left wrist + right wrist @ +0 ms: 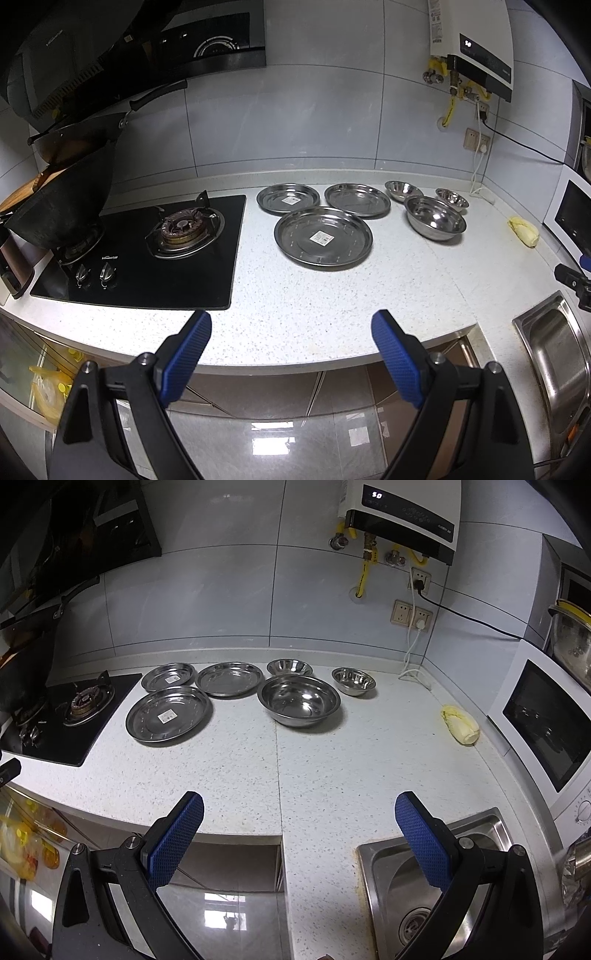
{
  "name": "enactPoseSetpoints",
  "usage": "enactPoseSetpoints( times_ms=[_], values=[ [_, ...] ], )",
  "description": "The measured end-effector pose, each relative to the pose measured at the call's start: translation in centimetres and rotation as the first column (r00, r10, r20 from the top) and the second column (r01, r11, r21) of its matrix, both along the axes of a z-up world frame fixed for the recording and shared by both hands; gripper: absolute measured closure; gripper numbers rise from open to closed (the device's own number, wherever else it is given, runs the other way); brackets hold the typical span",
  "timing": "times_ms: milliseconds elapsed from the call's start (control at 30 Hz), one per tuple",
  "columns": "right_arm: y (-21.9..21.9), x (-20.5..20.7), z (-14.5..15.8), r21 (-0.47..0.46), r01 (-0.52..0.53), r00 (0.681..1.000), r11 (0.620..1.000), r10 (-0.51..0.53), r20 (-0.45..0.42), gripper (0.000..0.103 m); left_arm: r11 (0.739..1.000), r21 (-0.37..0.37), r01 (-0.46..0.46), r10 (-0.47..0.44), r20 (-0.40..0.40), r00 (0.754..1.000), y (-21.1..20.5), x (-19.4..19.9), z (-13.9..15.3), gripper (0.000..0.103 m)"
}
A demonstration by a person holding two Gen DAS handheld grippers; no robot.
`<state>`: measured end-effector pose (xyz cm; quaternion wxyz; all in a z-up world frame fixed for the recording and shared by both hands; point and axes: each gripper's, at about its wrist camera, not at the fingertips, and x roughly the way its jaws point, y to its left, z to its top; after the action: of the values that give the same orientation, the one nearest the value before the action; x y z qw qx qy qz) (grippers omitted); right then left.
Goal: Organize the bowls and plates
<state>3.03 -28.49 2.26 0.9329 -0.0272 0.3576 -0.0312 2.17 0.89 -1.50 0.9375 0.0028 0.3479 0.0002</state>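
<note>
three steel plates point(168, 715) lie beside the hob point(147, 254), apparently apart | three bowls point(299, 700) sit just right of them on the counter point(332, 775) | our left gripper point(291, 326) and right gripper point(299, 810) gape wide, empty, at counter's front edge
</note>
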Motion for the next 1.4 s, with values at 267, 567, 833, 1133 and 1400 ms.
enactPoseSetpoints(
  times_ms=[267,567,833,1133,1400],
  values=[
    [0.5,0.8,-0.5,-0.007,-0.01,1.0,1.0,0.01,-0.014,0.001,1.0,-0.004,-0.003,0.003,-0.015,1.0,0.5,1.0,-0.4,0.015],
    [1.7,2.5,-1.5,-0.019,-0.043,0.998,0.999,0.042,-0.043,0.001,1.0,-0.008,-0.005,0.005,-0.045,0.999,1.2,2.8,-1.5,0.015],
    [6.1,7.3,-3.2,-0.023,-0.154,0.985,0.988,0.152,-0.079,0.001,1.0,-0.024,-0.02,0.018,-0.074,0.997,2.0,8.5,-2.5,0.015],
    [12.2,16.8,-7.2,0.004,-0.248,0.961,0.969,0.247,-0.127,0.001,0.992,-0.084,-0.094,0.081,-0.147,0.986,3.8,19.9,-6.8,0.015],
    [13.5,25.0,-11.8,0.056,-0.229,0.956,0.972,0.236,-0.175,0.001,0.991,-0.044,-0.13,0.117,-0.219,0.969,3.9,28.1,-11.9,0.015]
  ],
)
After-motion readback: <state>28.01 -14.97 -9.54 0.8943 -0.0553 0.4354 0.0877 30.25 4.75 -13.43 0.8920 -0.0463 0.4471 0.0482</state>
